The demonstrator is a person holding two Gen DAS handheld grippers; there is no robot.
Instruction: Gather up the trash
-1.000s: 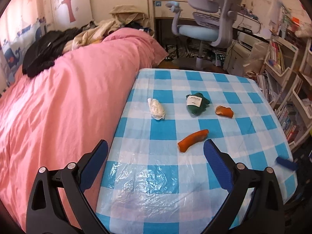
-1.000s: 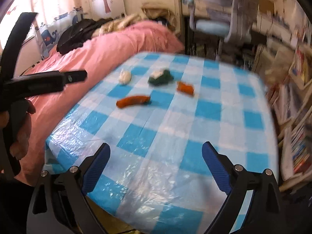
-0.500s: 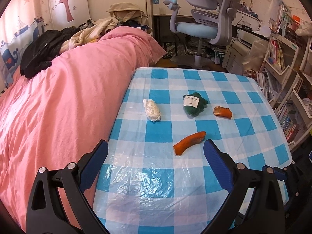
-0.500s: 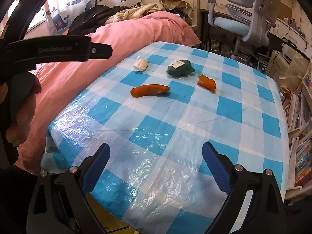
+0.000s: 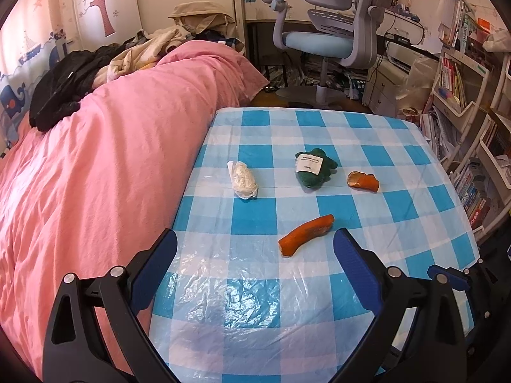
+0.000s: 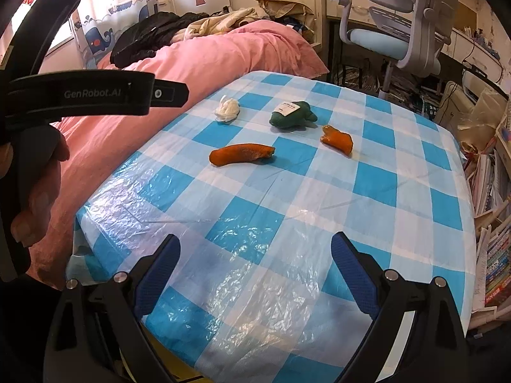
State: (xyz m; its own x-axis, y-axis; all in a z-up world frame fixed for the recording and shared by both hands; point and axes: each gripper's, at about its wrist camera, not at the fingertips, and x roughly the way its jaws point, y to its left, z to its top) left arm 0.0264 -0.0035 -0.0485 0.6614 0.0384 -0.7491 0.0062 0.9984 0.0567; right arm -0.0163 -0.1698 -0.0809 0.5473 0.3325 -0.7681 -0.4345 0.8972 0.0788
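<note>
Since a second ago the right tool (image 6: 254, 273) has drawn back and steadied, the blur is gone, and the four bits of trash now sit further up its view; the left tool (image 5: 254, 265) has barely shifted, with the long orange piece still just ahead of its right finger.

Both tools hover over the near edge of the table (image 5: 415, 198), each with its two blue-padded fingers spread wide and nothing between them. In the right wrist view a hand (image 6: 30, 188) grips the black handle of the left tool at the left edge.

Under them lies the shiny blue-and-white checked plastic cloth, crinkled at the near end. Count the trash on it: four pieces, all apart from one another. Nearest, one long orange piece (image 5: 306, 235), curved, lying flat. Beyond it a loose row of three: one crumpled white wad (image 5: 242, 179) on the left, near the bed side of the table; one dark green lump (image 5: 314, 167) with a white label in the middle; one short orange piece (image 5: 363, 181) on the right.

To the left, one bed (image 5: 95, 166) under a pink cover butts against the table, dark and beige clothes heaped at its far end. Furthest back, one grey and pale-blue office chair (image 5: 325, 32), with crowded bookshelves (image 5: 460, 95) down the right.
</note>
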